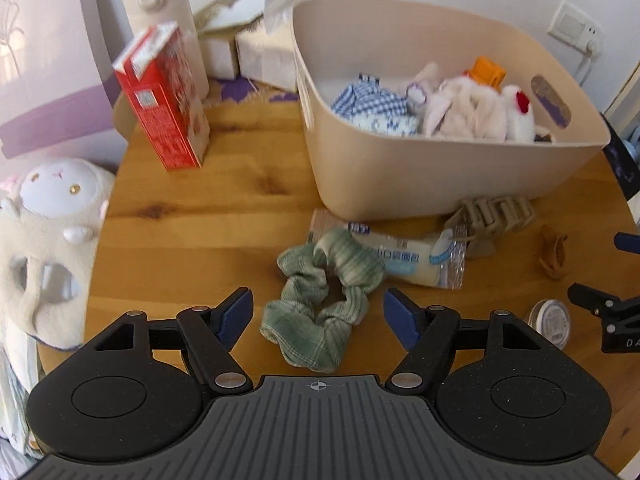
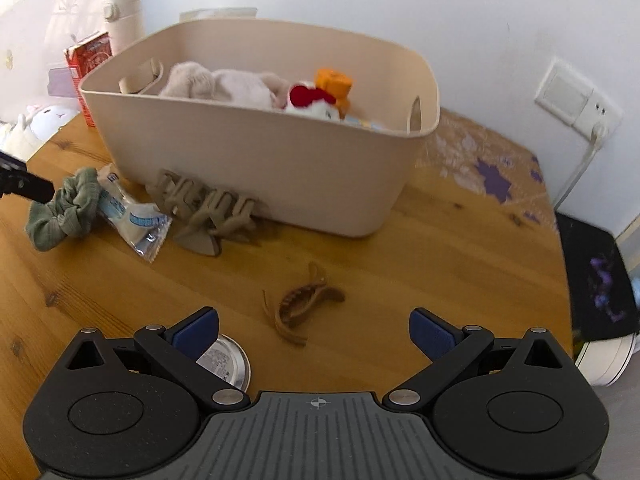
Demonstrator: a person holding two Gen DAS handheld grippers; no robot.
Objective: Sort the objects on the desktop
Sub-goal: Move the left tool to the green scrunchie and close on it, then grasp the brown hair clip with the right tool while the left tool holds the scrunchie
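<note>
Our left gripper [image 1: 316, 312] hangs open over the green scrunchie [image 1: 326, 296] (soft, light; we'd pinch its bunched lower fold). Rightward, the right gripper [image 2: 314, 332], also open and empty, faces the brown hair claw [image 2: 298, 306]: stiff, slippery.

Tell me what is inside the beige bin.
In the beige bin: a blue checked cloth, a cream plush toy, an orange claw clip and a white plush with a red patch. Anything beneath them and the bin floor is covered.
</note>
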